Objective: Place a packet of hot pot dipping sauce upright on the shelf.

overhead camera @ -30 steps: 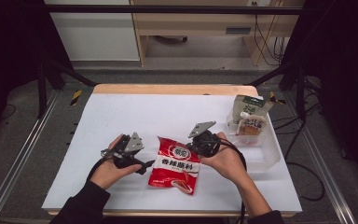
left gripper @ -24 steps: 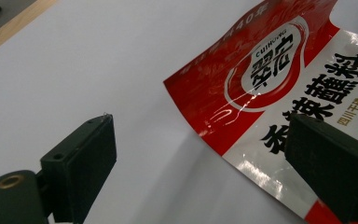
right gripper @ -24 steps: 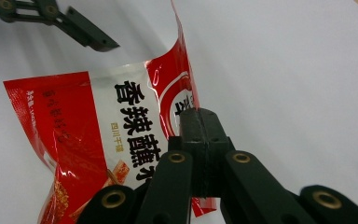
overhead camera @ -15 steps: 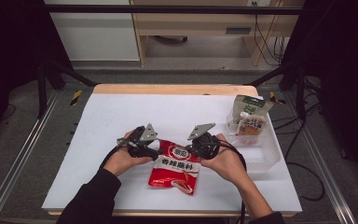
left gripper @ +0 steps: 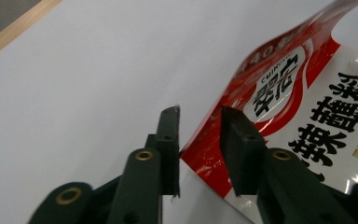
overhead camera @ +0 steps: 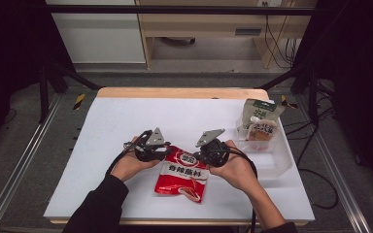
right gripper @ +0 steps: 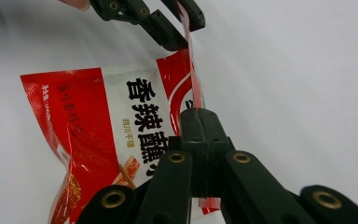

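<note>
A red and white snack packet [overhead camera: 182, 174] lies flat on the white table [overhead camera: 126, 116], between both hands. My right gripper [overhead camera: 200, 156] is shut on its top edge near the right corner; in the right gripper view the jaws [right gripper: 200, 116] pinch the thin seal of the packet [right gripper: 121, 121]. My left gripper [overhead camera: 167, 151] is at the top left corner. Its jaws have just been closing. In the left gripper view they [left gripper: 199, 116] straddle the packet [left gripper: 307, 107] corner with a gap still showing between the pads. The left gripper [right gripper: 182, 28] also appears at the top of the right gripper view.
A clear plastic bin [overhead camera: 278, 160] stands at the table's right side, with two pouches [overhead camera: 260, 124] leaning at its far end. The table's wooden far edge [overhead camera: 179, 92] borders dark floor and metal rails.
My left hand has moved right from the table's bare part to the packet's top left corner, and its jaws have narrowed around that corner. The right hand and packet have stayed put.
</note>
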Demonstrator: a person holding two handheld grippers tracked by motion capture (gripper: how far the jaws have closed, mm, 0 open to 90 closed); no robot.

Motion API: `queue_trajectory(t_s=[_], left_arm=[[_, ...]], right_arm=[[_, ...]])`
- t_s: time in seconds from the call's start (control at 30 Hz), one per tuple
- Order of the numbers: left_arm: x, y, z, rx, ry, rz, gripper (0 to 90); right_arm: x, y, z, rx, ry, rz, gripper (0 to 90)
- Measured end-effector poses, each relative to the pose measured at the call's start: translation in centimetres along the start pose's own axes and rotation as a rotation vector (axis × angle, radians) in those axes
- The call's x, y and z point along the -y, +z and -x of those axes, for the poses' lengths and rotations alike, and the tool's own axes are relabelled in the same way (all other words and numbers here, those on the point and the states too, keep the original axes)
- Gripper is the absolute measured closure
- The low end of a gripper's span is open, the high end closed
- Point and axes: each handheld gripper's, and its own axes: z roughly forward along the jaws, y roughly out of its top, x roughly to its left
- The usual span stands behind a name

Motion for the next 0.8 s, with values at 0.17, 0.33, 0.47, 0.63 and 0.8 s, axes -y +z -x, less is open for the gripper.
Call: queue_trajectory(t_s=[0.17, 0.33, 0.47, 0.63, 0.8], left_arm=[[-0.1, -0.6, 0.0, 0.042, -0.041, 0.027, 84.9], [-0.3, -0.7, 0.4, 0.077, -0.046, 0.032, 90.0], [-0.3, -1.0, 0.4, 0.082, -0.051, 0.036, 90.0], [-0.5, -2.1, 0.6, 0.082, -0.042, 0.043, 90.0], [-0.9, -3.7, 0.7, 0.082, -0.03, 0.042, 90.0]], right_arm=[[0.3, -0.4, 0.2, 0.008, 0.013, 0.005, 90.0], [0.6, -0.8, 0.5, 0.02, 0.021, 0.008, 90.0], [0.7, -1.0, 0.6, 0.02, 0.026, 0.01, 90.0], [0.5, -1.6, 0.7, 0.02, 0.021, 0.033, 90.0], [0.1, -2.2, 0.7, 0.004, 0.022, 0.076, 90.0]])
